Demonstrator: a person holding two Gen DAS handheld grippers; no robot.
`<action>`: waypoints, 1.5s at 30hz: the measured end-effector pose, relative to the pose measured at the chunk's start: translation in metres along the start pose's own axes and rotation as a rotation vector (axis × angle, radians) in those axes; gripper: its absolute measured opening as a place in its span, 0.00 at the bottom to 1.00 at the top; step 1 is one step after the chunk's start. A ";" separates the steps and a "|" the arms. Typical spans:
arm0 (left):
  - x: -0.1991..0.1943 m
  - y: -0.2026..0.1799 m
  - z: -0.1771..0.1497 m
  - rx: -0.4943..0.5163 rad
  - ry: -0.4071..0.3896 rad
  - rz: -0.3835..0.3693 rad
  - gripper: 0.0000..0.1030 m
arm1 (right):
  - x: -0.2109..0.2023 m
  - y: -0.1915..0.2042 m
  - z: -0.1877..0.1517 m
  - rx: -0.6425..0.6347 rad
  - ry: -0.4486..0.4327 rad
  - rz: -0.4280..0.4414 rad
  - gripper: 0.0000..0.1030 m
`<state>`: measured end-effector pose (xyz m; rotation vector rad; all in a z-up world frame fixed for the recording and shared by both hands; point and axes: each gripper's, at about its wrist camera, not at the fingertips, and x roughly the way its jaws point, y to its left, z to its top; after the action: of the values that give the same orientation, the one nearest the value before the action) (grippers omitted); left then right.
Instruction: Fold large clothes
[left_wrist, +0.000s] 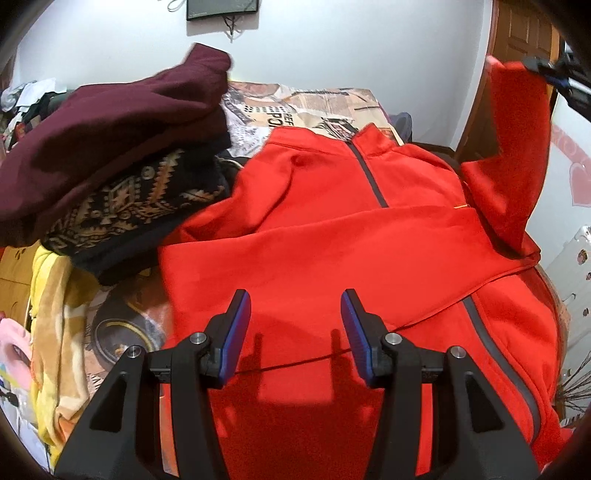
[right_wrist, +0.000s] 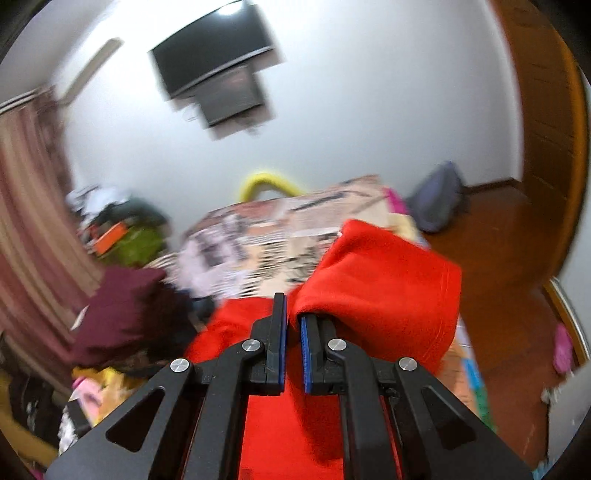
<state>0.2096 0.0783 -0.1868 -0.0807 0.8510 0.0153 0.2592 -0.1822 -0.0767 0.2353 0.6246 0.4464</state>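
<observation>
Though lifted — sleeve (right_wrist: 388, 280) in right tool (right_wrist: 293, 325)

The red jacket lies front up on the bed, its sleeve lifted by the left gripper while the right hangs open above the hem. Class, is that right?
No, the grippers are swapped. The left wrist view shows the right gripper lifting the red jacket sleeve; the left gripper hangs open.

Bright, even indoor light; fisheye bending, dark corners; left view sharp, finger shadows below; right view motion-blurred.
</observation>
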 end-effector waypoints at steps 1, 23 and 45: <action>-0.004 0.005 -0.001 -0.006 -0.006 0.002 0.48 | 0.008 0.013 -0.003 -0.023 0.017 0.032 0.06; -0.027 0.075 -0.031 -0.138 0.009 0.069 0.48 | 0.155 0.131 -0.177 -0.255 0.721 0.157 0.06; 0.040 -0.053 0.047 0.185 0.041 0.027 0.48 | 0.047 -0.028 -0.103 -0.168 0.344 -0.226 0.55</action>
<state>0.2738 0.0281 -0.1822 0.1044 0.8912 -0.0398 0.2394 -0.1762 -0.1916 -0.0756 0.9346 0.3198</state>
